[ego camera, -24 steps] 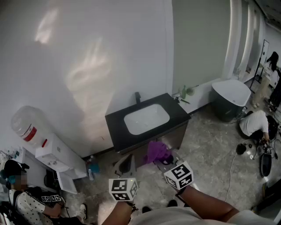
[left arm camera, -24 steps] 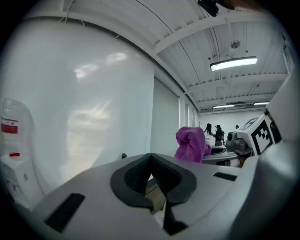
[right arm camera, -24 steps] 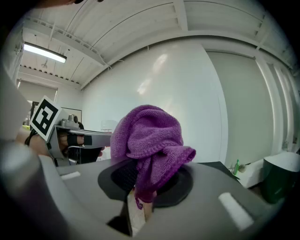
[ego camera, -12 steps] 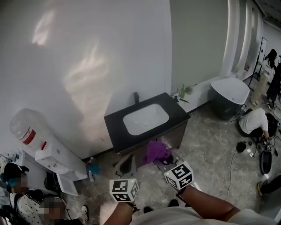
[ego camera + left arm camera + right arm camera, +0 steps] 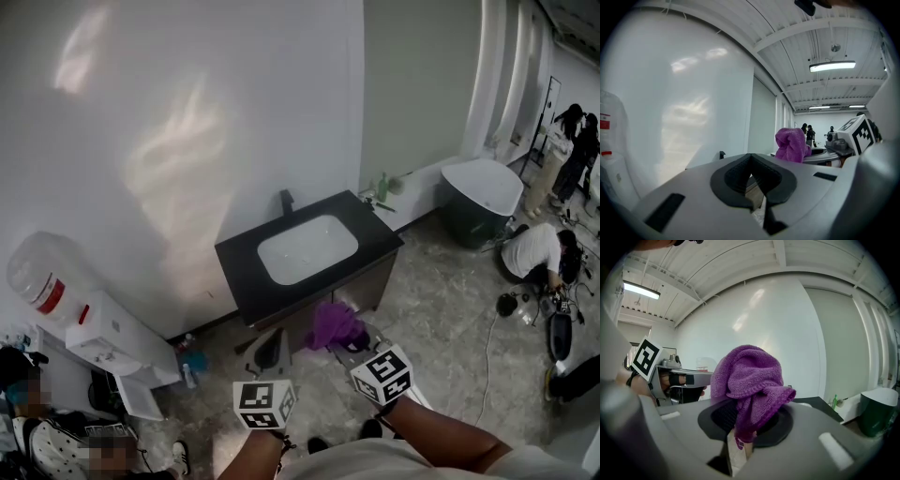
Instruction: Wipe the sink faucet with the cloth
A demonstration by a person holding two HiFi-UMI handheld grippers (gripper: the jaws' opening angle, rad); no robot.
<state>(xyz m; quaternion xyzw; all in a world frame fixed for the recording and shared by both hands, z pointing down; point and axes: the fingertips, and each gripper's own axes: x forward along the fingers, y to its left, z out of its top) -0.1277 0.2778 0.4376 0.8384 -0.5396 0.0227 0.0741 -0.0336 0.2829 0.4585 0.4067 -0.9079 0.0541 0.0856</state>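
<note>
A black vanity counter (image 5: 246, 283) with a white sink basin (image 5: 307, 248) stands against the white wall, and the small dark faucet (image 5: 287, 202) rises behind the basin. My right gripper (image 5: 345, 345) is shut on a purple cloth (image 5: 335, 325), bunched over the jaws (image 5: 749, 380), well short of the vanity. My left gripper (image 5: 272, 354) is beside it, jaws together with nothing in them. In the left gripper view the cloth (image 5: 792, 145) shows to the right and the faucet (image 5: 722, 154) is small and far.
A water dispenser (image 5: 80, 314) stands at the left by the wall. A dark freestanding tub (image 5: 480, 208) is at the right, with green bottles (image 5: 382, 187) near the wall. People crouch and stand at the far right (image 5: 534, 253) and lower left; cables lie on the floor.
The view has shifted slightly, so the vanity sits a little lower-left in the picture. Both grippers hold the same pose with the cloth. People at the edges have moved.
</note>
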